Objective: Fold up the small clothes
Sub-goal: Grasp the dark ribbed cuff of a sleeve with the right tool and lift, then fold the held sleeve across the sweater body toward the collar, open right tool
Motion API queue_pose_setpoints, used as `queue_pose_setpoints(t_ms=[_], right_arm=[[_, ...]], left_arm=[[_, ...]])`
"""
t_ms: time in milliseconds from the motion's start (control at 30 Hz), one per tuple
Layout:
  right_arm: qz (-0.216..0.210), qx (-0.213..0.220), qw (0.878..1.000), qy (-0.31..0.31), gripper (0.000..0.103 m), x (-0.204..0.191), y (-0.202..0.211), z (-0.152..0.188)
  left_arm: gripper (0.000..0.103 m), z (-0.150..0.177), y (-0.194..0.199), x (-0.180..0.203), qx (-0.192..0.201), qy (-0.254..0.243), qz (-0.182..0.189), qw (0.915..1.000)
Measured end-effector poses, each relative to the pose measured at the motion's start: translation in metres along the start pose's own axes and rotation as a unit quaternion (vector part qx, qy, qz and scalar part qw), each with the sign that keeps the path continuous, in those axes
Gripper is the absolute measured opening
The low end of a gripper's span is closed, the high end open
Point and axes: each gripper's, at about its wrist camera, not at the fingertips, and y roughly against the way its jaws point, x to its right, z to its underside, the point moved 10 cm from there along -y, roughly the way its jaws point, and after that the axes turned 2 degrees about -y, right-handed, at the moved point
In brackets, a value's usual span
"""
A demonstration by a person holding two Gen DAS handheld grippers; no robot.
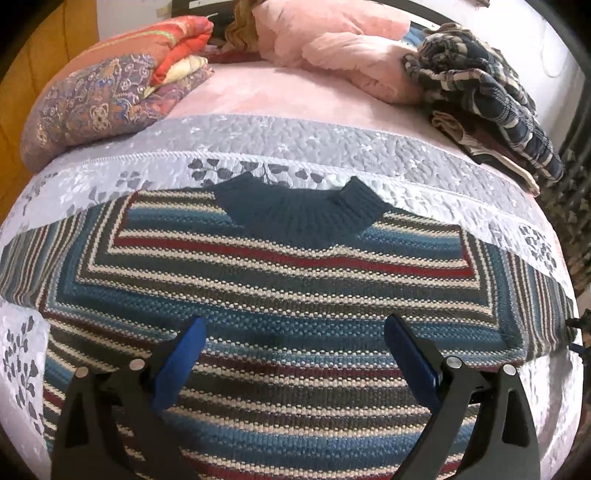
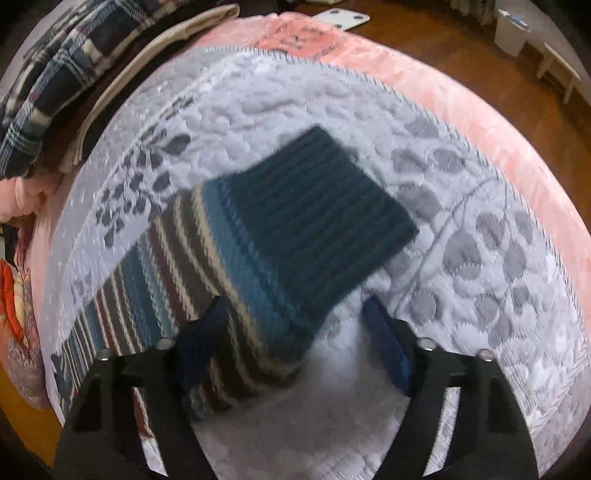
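The bed [image 1: 280,96] carries a grey quilted cover [image 1: 332,147], and the striped knit sweater [image 1: 280,280] lies flat on it, teal collar [image 1: 295,210] at the far side. Left tool [image 1: 294,339] hovers over the sweater's body, jaws wide apart, holding nothing. Right tool [image 2: 295,321] gapes wide around the sleeve [image 2: 221,280] near its teal cuff [image 2: 321,218], not clamped.

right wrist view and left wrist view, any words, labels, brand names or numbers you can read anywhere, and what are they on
None can be read in either view.
Striped sweater: no tag or label shows; its dark ribbed cuff is plain.
Quilted bedspread: only leaf patterns, no writing.
Pink blanket: faint dark marks, too blurred to tell whether they are writing.
White object on the floor: dark spots, too small to read.
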Motion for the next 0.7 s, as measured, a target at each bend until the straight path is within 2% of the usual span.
queue_pose_setpoints(t_ms=[67,133,167,200,267,500,700], right_arm=[[0.0,0.007,1.0,0.008,0.054,-0.003,0.001,-0.003],[-0.002,0.01,1.0,0.019,0.04,-0.007,0.001,-0.002],[-0.012,0.009,1.0,0.019,0.027,-0.011,0.0,-0.004],[-0.023,0.011,1.0,0.015,0.02,-0.014,0.002,-0.004],[-0.031,0.018,0.999,0.016,0.015,-0.024,0.006,-0.006],[-0.064,0.038,0.995,0.071,0.012,-0.086,0.039,0.01],[-0.095,0.038,0.984,0.147,0.012,-0.17,0.067,0.052]], left_arm=[[0.097,0.001,-0.002,-0.002,0.001,-0.003,-0.004,1.0],[0.097,0.001,-0.002,-0.005,0.004,-0.008,-0.01,0.9999],[0.097,0.001,-0.002,-0.006,0.005,-0.009,-0.011,0.9999],[0.097,0.001,-0.002,-0.008,0.005,-0.008,-0.012,0.9999],[0.097,0.0,-0.002,-0.011,0.005,-0.005,-0.012,0.9999],[0.097,-0.001,-0.005,-0.029,-0.003,0.006,-0.016,0.9998],[0.097,-0.003,-0.004,-0.05,-0.005,0.026,-0.023,0.9994]])
